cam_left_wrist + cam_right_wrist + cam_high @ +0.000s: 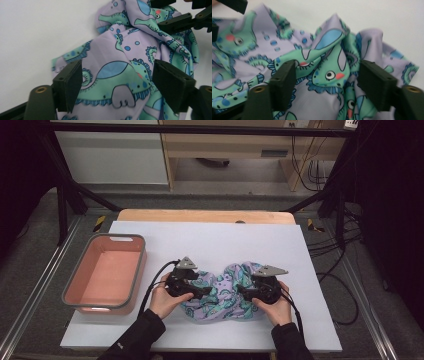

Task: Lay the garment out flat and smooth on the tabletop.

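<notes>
Both forearms, in dark sleeves, enter from the near edge of the table (320,270). Left hand (162,301) and right hand (278,307) each grip a tool low over the white surface, angled inward toward each other.

Left gripper (117,75): fingers (70,82) released, standing apart with the cloth (222,292) lying between them; pads not pressing on the fabric. Right gripper (328,80): fingers (284,80) likewise released, spread either side of a raised fold, no pinch visible.

Cloth: lilac fabric printed with green and blue creatures, crumpled in a loose heap on the table near its front edge, between the two hands. In the left gripper view the right gripper's fingers sit at the far end of the heap.

Container: pink bin (75,282) with grey rim, on the table's left side, well apart from the cloth. Nothing seen inside it; smooth pink floor visible.
</notes>
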A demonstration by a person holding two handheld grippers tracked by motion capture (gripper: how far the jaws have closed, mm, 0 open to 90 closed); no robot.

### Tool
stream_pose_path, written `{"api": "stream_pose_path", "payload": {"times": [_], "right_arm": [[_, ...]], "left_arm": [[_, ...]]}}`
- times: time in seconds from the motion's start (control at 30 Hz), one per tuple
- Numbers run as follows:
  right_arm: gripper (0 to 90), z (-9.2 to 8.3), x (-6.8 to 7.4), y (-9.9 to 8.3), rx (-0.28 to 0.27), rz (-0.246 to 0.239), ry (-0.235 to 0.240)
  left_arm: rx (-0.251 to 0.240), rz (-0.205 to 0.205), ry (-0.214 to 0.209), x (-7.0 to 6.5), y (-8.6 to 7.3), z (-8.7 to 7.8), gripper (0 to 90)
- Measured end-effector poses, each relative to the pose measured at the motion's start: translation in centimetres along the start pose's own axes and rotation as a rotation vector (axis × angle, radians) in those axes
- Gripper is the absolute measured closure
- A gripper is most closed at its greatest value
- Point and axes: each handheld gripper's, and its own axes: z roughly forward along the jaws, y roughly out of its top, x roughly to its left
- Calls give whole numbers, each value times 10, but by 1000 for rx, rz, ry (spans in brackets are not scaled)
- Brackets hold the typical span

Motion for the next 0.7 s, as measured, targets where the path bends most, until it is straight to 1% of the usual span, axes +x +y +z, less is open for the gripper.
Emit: {"api": "stream_pose_path", "payload": {"times": [0.03,0.07,0.1,0.13,0.17,0.2,0.27,0.3,0.33,0.4,0.43,0.47,0.53,0.6,0.63,0.67,0.7], "right_arm": [[536,1,1,-1,22,-4,13],[629,0,1,-3,26,-18,28],[724,-1,1,-4,19,-13,38],[807,-3,0,-5,25,-12,42],[855,-6,-1,-5,22,-16,42],[877,-9,-2,-4,16,-7,47],[883,-16,-3,-3,3,-2,50],[884,-20,-4,-2,0,-11,46],[884,-23,-4,-1,-14,-20,35],[885,-33,-6,1,-44,-30,14],[885,-38,-8,2,-61,-30,4],[886,-43,-10,3,-77,-32,-3],[886,-55,-14,5,-108,-46,-21],[886,-67,-17,5,-131,-45,-33],[886,-72,-19,4,-142,-48,-37],[885,-76,-21,2,-147,-47,-39],[885,-80,-22,-2,-146,-43,-42]], "left_arm": [[19,3,-9,0,0,6,310],[39,9,-10,-1,0,11,341],[59,13,-7,-1,-1,15,382],[76,11,-9,-2,-2,17,478],[85,6,-10,-2,-2,17,574],[89,3,-11,-2,-2,17,645],[80,17,15,-2,-2,12,801],[66,18,23,-1,-1,8,843],[51,24,39,0,1,2,855],[13,23,84,5,5,-12,867],[-12,16,103,9,7,-21,870],[-43,4,131,13,9,-30,871],[-100,-17,177,23,9,-50,872],[-135,-45,212,32,6,-70,872],[-146,-56,224,37,2,-78,872],[-152,-71,226,39,-2,-84,872],[-157,-76,235,41,-6,-89,871]]}}
